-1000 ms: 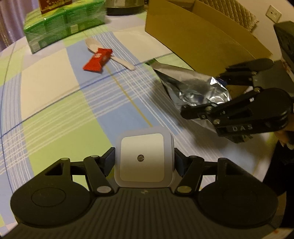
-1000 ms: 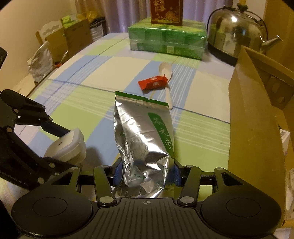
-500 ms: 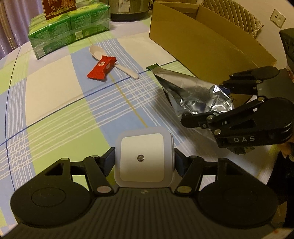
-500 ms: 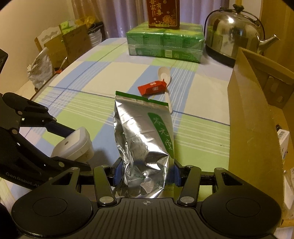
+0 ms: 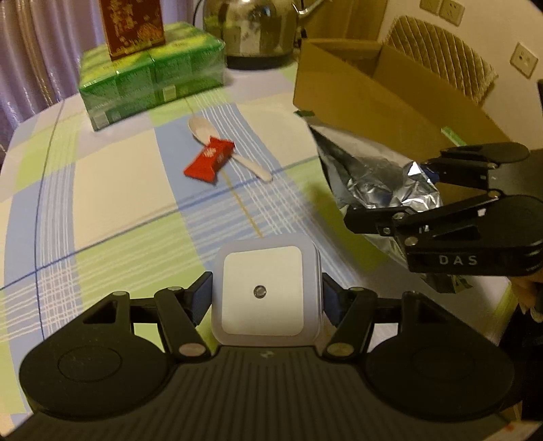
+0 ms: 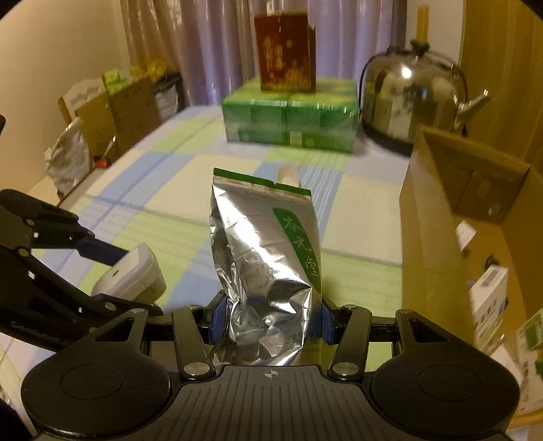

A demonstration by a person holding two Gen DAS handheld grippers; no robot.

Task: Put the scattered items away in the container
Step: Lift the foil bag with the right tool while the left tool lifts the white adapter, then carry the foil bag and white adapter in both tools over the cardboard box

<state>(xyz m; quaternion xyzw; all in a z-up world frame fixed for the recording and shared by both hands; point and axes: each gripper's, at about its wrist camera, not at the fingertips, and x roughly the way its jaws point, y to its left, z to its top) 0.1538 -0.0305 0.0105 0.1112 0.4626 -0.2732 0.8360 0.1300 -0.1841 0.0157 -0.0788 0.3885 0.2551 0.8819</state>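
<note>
My left gripper (image 5: pixel 266 293) is shut on a white square plug-in night light (image 5: pixel 264 288), held above the checked tablecloth. My right gripper (image 6: pixel 269 320) is shut on a silver foil tea pouch (image 6: pixel 268 257) with a green label, its top pointing away from me. The pouch (image 5: pixel 373 176) and right gripper (image 5: pixel 431 190) also show at the right of the left wrist view, beside the open cardboard box (image 5: pixel 366 88). A red snack packet (image 5: pixel 209 159) lies across a white plastic spoon (image 5: pixel 203 130) on the cloth. The box (image 6: pixel 451 217) stands right of the pouch, with small cartons inside.
A green shrink-wrapped pack (image 5: pixel 149 81) with a red box (image 5: pixel 130 27) on top stands at the far side, next to a steel kettle (image 6: pixel 410 101). Bags and cartons (image 6: pixel 101 115) sit beyond the table's left edge. A wicker chair back (image 5: pixel 441 54) rises behind the box.
Both grippers have lifted and tilted up with their loads, so more of the far table and kettle shows. The pouch now sits higher beside the box wall.
</note>
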